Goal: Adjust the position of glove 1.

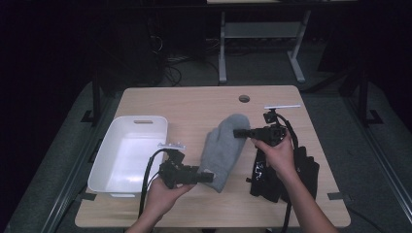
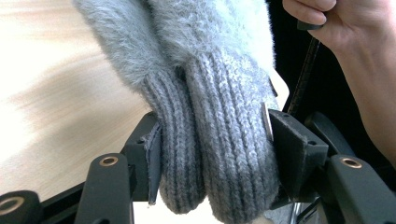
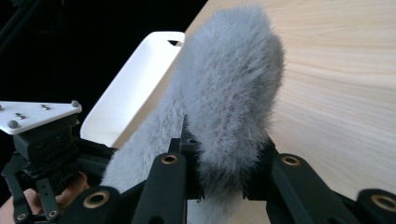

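Grey mittens (image 1: pixel 222 148) are held between the two grippers above the middle of the light wooden tabletop (image 1: pixel 194 104), stretched from the left gripper near the person's side to the right gripper farther up and to the right. In the left gripper view two ribbed knitted cuffs (image 2: pixel 219 140) are seen side by side, so a pair is being gripped together; the fluffy bodies rise above the cuffs.

The left gripper (image 1: pixel 206 177) is clenched on the cuffs, with a jaw pressed against each outer side of the pair, as seen in the left gripper view (image 2: pixel 215 154). The right gripper (image 1: pixel 239 132) is clenched on the fluffy rounded end of the mittens, and in the right gripper view (image 3: pixel 224 172) the fur is seen squeezed between the two black jaws. The left hand (image 1: pixel 163 194) is wrapped around the body of its gripper, and the right hand (image 1: pixel 274 150) is wrapped around the other.

A white plastic bin (image 1: pixel 109 145) is placed on the left part of the tabletop, just beside the left gripper, and its rim (image 3: pixel 140 79) is also seen behind the mittens in the right gripper view. A black pair of gloves (image 1: pixel 303 172) lies on the tabletop under the right forearm, apart from the grey mittens. A round cable hole (image 1: pixel 244 98) is set near the far edge.
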`<state>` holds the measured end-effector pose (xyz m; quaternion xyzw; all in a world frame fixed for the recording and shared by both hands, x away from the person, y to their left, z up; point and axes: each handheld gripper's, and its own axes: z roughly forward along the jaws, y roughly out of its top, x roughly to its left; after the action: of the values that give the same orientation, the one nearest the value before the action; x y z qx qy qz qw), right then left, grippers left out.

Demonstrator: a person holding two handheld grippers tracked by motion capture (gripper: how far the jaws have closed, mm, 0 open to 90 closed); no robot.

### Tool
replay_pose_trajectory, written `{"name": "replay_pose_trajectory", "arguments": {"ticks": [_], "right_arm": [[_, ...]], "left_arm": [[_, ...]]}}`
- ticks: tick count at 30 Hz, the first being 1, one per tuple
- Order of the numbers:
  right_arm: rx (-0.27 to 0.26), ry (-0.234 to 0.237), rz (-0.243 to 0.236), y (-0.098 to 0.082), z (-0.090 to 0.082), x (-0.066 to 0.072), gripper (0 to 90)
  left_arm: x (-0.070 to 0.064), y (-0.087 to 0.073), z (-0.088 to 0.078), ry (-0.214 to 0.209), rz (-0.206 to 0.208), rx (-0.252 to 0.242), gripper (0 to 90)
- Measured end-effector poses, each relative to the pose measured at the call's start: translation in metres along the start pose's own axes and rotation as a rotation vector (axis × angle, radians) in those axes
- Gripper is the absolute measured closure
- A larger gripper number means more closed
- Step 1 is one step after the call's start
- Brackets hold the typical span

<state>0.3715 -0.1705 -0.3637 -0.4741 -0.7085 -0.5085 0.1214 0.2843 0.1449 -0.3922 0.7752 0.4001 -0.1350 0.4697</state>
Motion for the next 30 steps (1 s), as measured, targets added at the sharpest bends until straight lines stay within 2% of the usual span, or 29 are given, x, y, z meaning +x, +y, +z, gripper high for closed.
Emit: {"name": "replay_pose_trajectory", "arguments": {"ticks": [6, 14, 25, 30], "right_arm": [[0.008, 0.026, 0.014, 0.009, 0.004, 0.008, 73.8], [0.009, 0.038, 0.004, 0.018, 0.006, 0.018, 73.6], [0.026, 0.055, 0.008, 0.028, 0.015, 0.027, 73.4], [0.034, 0.054, -0.005, 0.031, 0.020, 0.031, 73.3]], "left_arm": [[-0.001, 0.003, -0.012, 0.010, 0.007, -0.013, 41.0], [-0.002, 0.007, -0.023, 0.019, 0.027, -0.026, 41.1], [0.000, 0.008, -0.037, 0.030, 0.021, -0.040, 41.0], [0.001, 0.007, -0.043, 0.035, 0.018, -0.046, 41.0]]}}
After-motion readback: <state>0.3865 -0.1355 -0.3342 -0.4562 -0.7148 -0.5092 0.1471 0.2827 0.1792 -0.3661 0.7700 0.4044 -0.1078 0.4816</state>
